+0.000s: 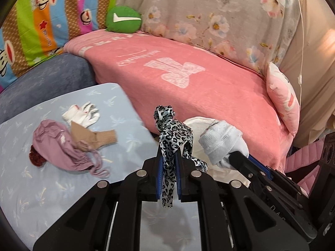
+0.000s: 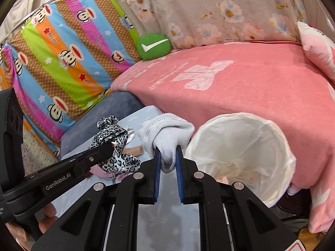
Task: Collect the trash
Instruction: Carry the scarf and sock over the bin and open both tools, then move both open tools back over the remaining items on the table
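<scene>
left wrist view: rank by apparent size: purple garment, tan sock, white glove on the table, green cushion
1. purple garment
2. green cushion, though it sits farther back, so its true size is unsure
3-4. tan sock and white glove look alike; no ranking.

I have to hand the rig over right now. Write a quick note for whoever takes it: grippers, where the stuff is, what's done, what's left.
Left gripper: shut on the leopard-print ribbon, lifted off the table.
Right gripper: shut on the white sock, just left of the lined bin.
Neither is dropped in the bin yet.
Left on the blue table: purple pouch, tan sock, white glove.
Next, probably: release both over the bin, then return for the rest.
</scene>
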Available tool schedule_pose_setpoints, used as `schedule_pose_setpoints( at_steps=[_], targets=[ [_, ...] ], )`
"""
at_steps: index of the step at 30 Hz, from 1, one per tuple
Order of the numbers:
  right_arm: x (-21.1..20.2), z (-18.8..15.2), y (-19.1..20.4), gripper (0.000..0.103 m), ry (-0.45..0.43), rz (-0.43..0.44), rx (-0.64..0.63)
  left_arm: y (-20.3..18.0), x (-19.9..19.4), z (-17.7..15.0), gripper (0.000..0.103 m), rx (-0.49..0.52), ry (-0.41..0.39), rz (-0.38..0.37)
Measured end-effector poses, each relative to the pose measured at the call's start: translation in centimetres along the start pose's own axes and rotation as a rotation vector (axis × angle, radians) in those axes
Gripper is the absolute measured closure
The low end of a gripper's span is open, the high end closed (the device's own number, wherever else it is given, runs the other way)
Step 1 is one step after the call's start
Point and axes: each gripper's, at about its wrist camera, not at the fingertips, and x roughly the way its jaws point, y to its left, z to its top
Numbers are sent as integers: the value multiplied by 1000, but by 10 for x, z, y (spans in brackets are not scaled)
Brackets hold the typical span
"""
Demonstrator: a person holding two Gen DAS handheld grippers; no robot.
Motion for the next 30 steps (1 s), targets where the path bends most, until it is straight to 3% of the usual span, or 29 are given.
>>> schedule_pose_setpoints(
  at_steps=[14,18,20,22,30],
  targets=[
    [-11,7,-76,90,-25,-80,93,-65,37,12,91,68,47,-110],
    [-9,9,-86,90,-31,-93,106,-73,45,13,73,74,54,-95],
    [-7,9,-89,90,-30,-96,110,-73,46,15,49,65,42,-82],
    [-5,9,-91,89,-27,-100,113,-71,44,17,45,57,16,-65],
    [6,10,-81,85,-26,-93,93,-60,42,19,45,47,1,-37]
  ],
)
